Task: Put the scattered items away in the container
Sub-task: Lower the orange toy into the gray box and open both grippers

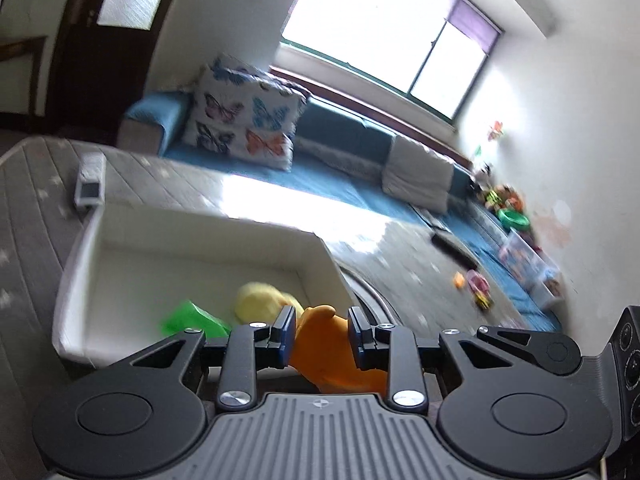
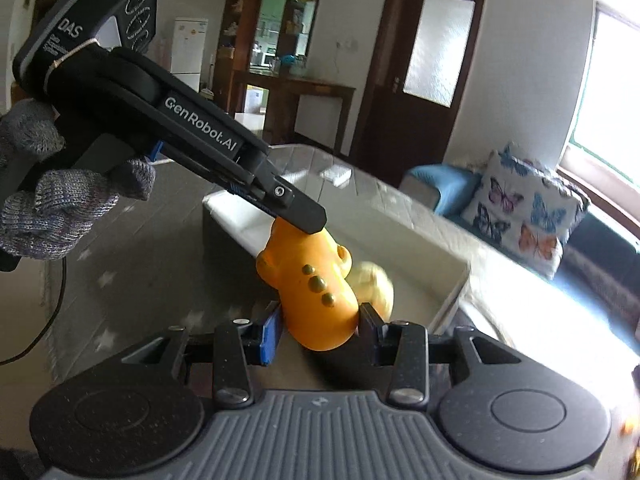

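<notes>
An orange toy submarine [image 2: 316, 284] is gripped at once by both grippers above the near rim of a white bin [image 1: 192, 240]. My right gripper [image 2: 320, 328] is shut on its lower end. My left gripper [image 1: 322, 338] is shut on its other end [image 1: 320, 344]; it also shows from the side in the right wrist view [image 2: 296, 208]. Inside the bin lie a yellow plush toy [image 1: 260, 300] and a green toy [image 1: 192, 320]. The white bin [image 2: 408, 264] stands on a grey star-patterned mat [image 1: 32, 208].
A blue sofa [image 1: 340, 148] with a butterfly cushion [image 1: 244, 120] runs behind the bin. A small grey-white box [image 1: 90, 184] lies on the mat beyond the bin. Scattered toys [image 1: 476, 284] and a dark flat object [image 1: 452, 248] lie on the mat at right. A gloved hand [image 2: 52, 200] holds the left gripper.
</notes>
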The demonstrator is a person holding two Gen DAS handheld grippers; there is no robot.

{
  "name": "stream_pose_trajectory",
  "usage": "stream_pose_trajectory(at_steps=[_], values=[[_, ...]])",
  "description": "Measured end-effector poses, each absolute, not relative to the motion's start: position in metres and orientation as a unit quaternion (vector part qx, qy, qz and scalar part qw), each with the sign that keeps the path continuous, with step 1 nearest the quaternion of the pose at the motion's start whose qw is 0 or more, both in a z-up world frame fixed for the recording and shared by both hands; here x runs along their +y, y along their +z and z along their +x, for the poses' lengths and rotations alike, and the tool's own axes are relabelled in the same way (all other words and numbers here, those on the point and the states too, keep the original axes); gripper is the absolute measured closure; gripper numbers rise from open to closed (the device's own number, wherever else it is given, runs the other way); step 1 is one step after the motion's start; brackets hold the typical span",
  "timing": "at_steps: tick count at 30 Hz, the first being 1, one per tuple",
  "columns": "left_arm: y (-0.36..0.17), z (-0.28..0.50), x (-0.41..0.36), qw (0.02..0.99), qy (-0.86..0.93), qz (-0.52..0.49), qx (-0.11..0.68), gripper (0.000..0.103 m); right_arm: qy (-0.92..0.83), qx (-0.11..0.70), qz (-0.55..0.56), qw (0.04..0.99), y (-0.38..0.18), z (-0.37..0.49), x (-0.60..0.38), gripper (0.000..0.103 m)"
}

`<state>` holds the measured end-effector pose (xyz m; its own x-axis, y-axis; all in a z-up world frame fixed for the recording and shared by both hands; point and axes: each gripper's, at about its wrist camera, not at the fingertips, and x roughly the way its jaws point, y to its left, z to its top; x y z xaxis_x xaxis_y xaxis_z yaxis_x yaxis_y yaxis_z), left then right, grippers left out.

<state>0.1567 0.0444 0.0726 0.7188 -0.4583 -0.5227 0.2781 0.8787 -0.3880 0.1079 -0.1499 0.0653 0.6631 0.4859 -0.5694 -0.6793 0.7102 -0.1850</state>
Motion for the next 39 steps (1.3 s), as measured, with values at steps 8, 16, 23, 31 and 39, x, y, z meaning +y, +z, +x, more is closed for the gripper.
stream_pose_trajectory(at_steps=[8,16,23,31,39], values=[[0.060,0.218,0.068,0.916,-0.168,-0.143,0.335,0.073,0.328,0.273,-0.183,0.886,0.050,0.171,-0.106,0.062],[0.030,0.260,0.085,0.904,-0.157,-0.144,0.370,0.075,0.324,0.315,-0.158,0.878,0.024,0.213,-0.088,0.063],[0.012,0.276,0.087,0.895,-0.148,-0.152,0.391,0.075,0.321,0.344,-0.159,0.868,0.008,0.229,-0.086,0.062],[0.019,0.267,0.092,0.900,-0.144,-0.158,0.380,0.075,0.313,0.349,-0.147,0.871,0.008,0.229,-0.089,0.061],[0.035,0.244,0.089,0.907,-0.145,-0.153,0.364,0.074,0.303,0.334,-0.138,0.882,0.021,0.214,-0.098,0.060]])
